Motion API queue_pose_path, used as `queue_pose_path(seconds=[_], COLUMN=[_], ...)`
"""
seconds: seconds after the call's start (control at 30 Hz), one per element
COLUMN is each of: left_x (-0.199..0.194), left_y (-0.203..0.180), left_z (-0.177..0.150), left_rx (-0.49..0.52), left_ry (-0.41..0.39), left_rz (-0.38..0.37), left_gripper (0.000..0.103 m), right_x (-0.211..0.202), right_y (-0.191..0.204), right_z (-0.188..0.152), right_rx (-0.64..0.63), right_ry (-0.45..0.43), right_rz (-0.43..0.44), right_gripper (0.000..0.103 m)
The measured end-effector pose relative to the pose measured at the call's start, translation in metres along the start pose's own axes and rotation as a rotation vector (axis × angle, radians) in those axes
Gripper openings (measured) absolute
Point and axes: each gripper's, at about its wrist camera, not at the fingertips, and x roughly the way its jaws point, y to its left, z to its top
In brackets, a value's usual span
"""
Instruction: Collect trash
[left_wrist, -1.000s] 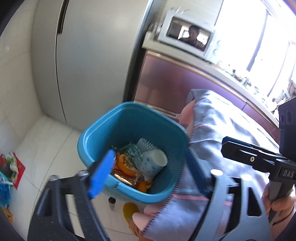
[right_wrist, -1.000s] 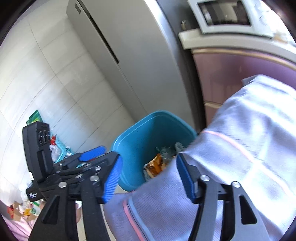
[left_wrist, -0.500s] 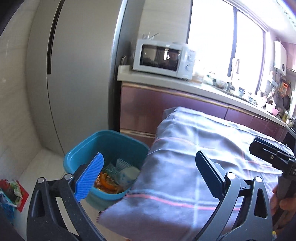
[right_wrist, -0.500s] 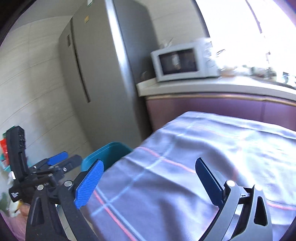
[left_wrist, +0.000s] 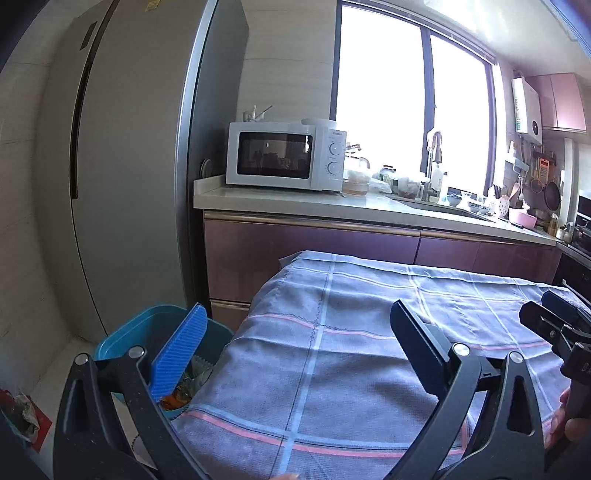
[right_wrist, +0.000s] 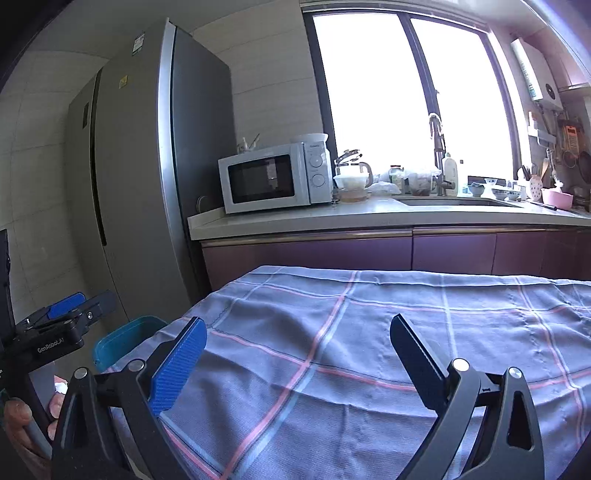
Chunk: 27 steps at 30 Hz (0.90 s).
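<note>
A blue bin (left_wrist: 147, 328) stands on the floor at the table's left end, with wrappers and other trash (left_wrist: 184, 387) inside; its rim also shows in the right wrist view (right_wrist: 125, 339). My left gripper (left_wrist: 299, 347) is open and empty, level above the table's left edge beside the bin. My right gripper (right_wrist: 299, 350) is open and empty over the grey checked tablecloth (right_wrist: 369, 332). Each gripper shows in the other's view: the right one (left_wrist: 554, 328) at the far right, the left one (right_wrist: 66, 314) at the far left.
A grey fridge (left_wrist: 122, 166) stands behind the bin. A counter (left_wrist: 332, 206) with a white microwave (left_wrist: 284, 155), jars, a sink tap and bowls runs behind the table. Some bags lie on the floor at the far left (left_wrist: 22, 417).
Both grippers have tilted up from looking down into the bin to looking level across the table. The bin has dropped to the lower left of both views. Both stay open.
</note>
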Motion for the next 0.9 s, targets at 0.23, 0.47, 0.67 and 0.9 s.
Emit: queue_pose_path(seconds=[0.23, 0.47, 0.67, 0.9], left_x=[-0.003, -0.007, -0.010, -0.013], left_y=[-0.020, -0.029, -0.033, -0.035], left_z=[-0.002, -0.005, -0.004, -0.003], left_rx=[0.036, 0.049, 0.054, 0.059], left_ry=[-0.027, -0.051, -0.067, -0.085], left_rz=[0.019, 0.030, 0.028, 0.021], left_gripper=[0.098, 0.098, 0.098, 0.098], right_x=[-0.020, -0.028, -0.035, -0.037], right_y=[-0.017, -0.022, -0.026, -0.031], right_z=[-0.003, -0.004, -0.006, -0.008], right_rx=[0.011, 0.016, 0.014, 0.021], right_ry=[-0.043, -0.065, -0.078, -0.076], right_rz=[-0.063, -0.095, -0.115, -0.131], right_gripper=[0.096, 0.096, 0.096, 0.096])
